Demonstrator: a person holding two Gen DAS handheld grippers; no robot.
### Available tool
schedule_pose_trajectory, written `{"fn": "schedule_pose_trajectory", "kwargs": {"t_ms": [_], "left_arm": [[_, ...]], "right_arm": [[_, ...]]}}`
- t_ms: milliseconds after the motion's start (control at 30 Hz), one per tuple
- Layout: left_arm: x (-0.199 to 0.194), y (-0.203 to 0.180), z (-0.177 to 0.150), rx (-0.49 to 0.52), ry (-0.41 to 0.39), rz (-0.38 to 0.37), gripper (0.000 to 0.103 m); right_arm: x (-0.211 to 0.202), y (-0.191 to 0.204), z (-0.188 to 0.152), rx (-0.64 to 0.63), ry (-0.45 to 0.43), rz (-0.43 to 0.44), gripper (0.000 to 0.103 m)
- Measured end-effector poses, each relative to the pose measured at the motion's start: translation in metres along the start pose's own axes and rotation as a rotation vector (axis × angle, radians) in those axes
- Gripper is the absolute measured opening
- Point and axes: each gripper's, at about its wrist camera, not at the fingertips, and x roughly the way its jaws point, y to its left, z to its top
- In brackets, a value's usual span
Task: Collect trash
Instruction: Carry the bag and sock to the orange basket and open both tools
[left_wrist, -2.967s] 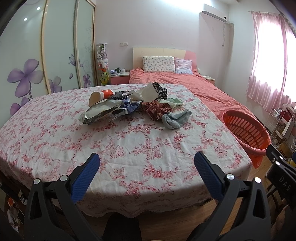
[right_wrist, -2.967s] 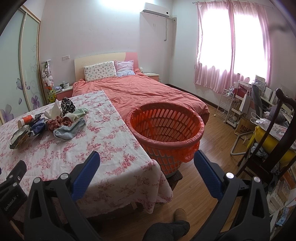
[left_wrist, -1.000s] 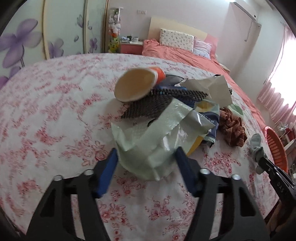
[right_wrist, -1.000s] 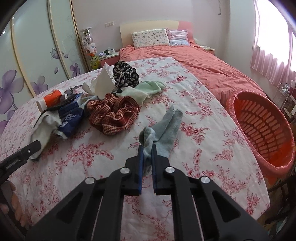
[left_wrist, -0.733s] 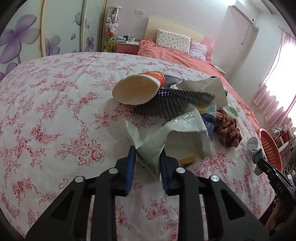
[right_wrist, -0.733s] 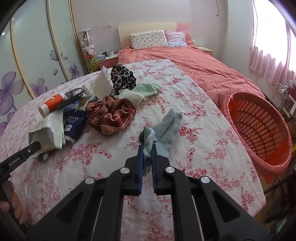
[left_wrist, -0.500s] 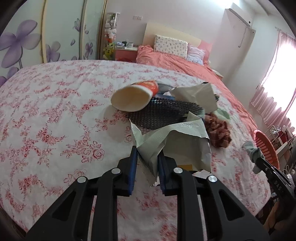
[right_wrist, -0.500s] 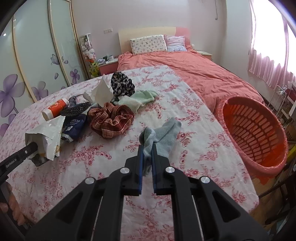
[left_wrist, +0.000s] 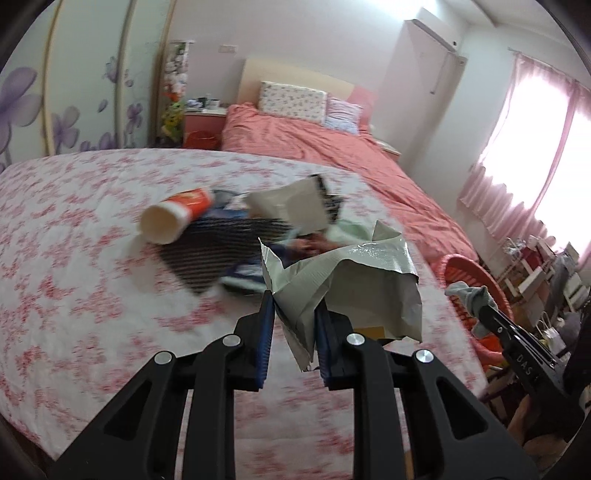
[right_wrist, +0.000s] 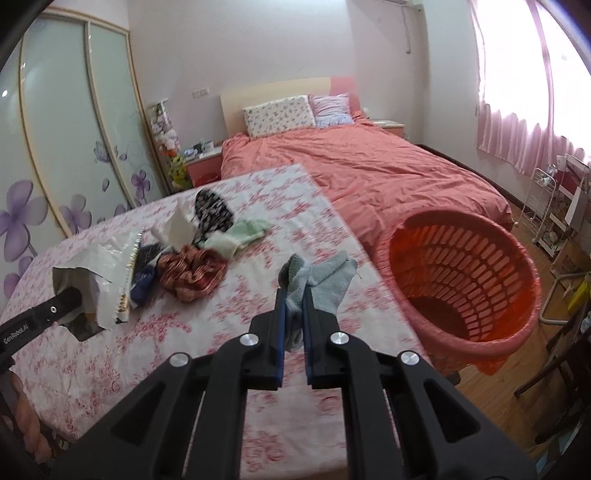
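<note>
Foil wrapper (left_wrist: 343, 280) hung pinched in the left gripper (left_wrist: 293, 314), above the table (left_wrist: 74, 258); the right gripper (right_wrist: 293, 314) pinched a sock (right_wrist: 317, 280), near the basket (right_wrist: 461, 280). Best to carry both over the rim before releasing. Open floor lay beyond the table edge; a cup (left_wrist: 173, 218) remained.

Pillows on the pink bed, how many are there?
2. A flowery pillow leans on the headboard, and a striped pillow sits just to its right, touching it. More could hide behind them.
</note>
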Motion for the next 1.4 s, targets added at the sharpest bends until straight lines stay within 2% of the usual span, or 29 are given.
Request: {"fn": "schedule_pose_trajectory", "kwargs": {"t_ms": [333,667,933,1233,1333,1400], "left_arm": [[0.041,-0.081,0.013,0.087,0.030,-0.124,0.021],[0.084,-0.167,0.018,0.207,0.062,-0.217,0.021],[0.122,-0.218,0.010,0.276,0.119,-0.246,0.021],[0.145,-0.256,0.005,0.284,0.182,-0.273,0.021],[0.147,-0.266,0.002,0.303,0.182,-0.282,0.025],[0.150,-0.270,-0.001,0.311,0.187,-0.281,0.033]], "right_arm": [[-0.019,-0.061,0.024,0.069,-0.083,-0.068,0.009],[-0.012,-0.128,0.034,0.141,-0.121,-0.136,0.009],[0.009,-0.171,0.034,0.186,-0.131,-0.175,0.005],[0.019,-0.197,0.043,0.219,-0.159,-0.177,0.005],[0.019,-0.204,0.044,0.236,-0.170,-0.175,0.005],[0.020,-0.209,0.044,0.245,-0.175,-0.170,0.009]]}}
